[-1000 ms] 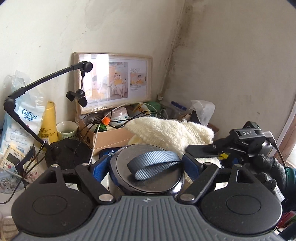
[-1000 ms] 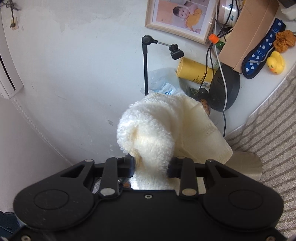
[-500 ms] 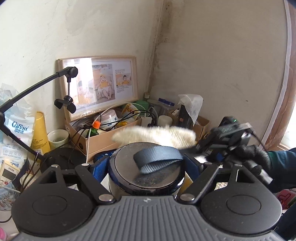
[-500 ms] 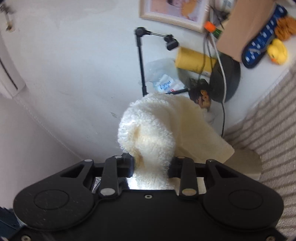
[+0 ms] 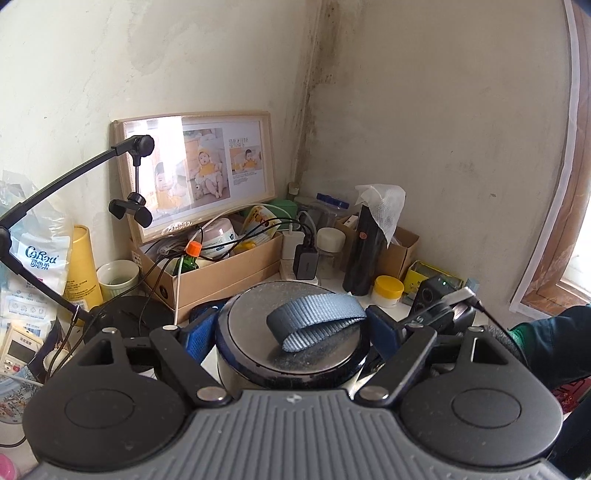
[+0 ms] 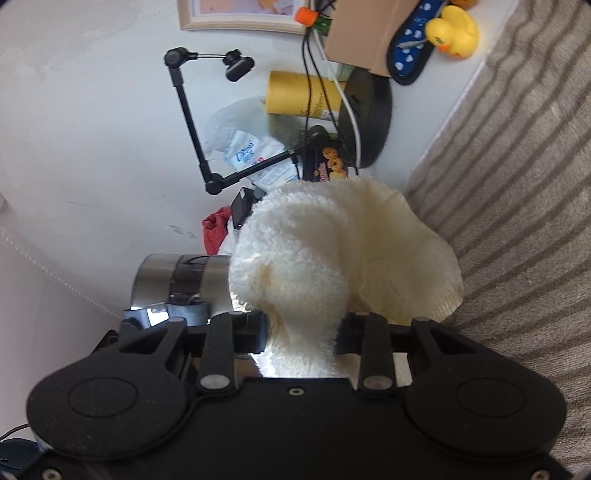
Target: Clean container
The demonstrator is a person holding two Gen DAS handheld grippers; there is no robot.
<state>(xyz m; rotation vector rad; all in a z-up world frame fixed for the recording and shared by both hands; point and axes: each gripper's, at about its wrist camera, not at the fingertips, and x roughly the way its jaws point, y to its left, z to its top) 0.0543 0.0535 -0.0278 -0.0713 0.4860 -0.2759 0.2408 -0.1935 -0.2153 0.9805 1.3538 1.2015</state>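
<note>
The container (image 5: pixel 291 339) is a steel flask with a dark rim and a flat lid, and a blue-grey strap (image 5: pixel 314 321) lies looped on top of that lid. It sits squeezed between the two blue-padded fingers (image 5: pixel 197 334) of the left claw (image 5: pixel 291 332), which is clenched on its body just below the lid. In the right wrist view the same container (image 6: pixel 177 280) shows its shiny side with a dark band, held up in front of the wall.

The right claw (image 6: pixel 301 328) is clenched on a fluffy cream cloth (image 6: pixel 332 254), whose bunched end rises between its fingers and spreads wide above them. The cloth's left edge overlaps the side of the container; whether it presses on the metal cannot be told from here. In the left wrist view, part of the right claw's body (image 5: pixel 443 314) shows low on the right, just beside the container.

Behind the container stands a cluttered white table (image 5: pixel 332 284) in a wall corner. On it are a cardboard box (image 5: pixel 218 273) full of cables and bottles, a framed photo sheet (image 5: pixel 195 170) leaning on the wall, a yellow tube (image 5: pixel 81 266), a small green cup (image 5: pixel 118 277), a black bottle (image 5: pixel 364 258) and a jar with a yellow lid (image 5: pixel 388 290). A black jointed stand (image 5: pixel 55 206) rises from a round base at the left. A yellow rubber duck (image 6: pixel 452 33) lies near the table edge, next to striped fabric (image 6: pixel 517 184).
</note>
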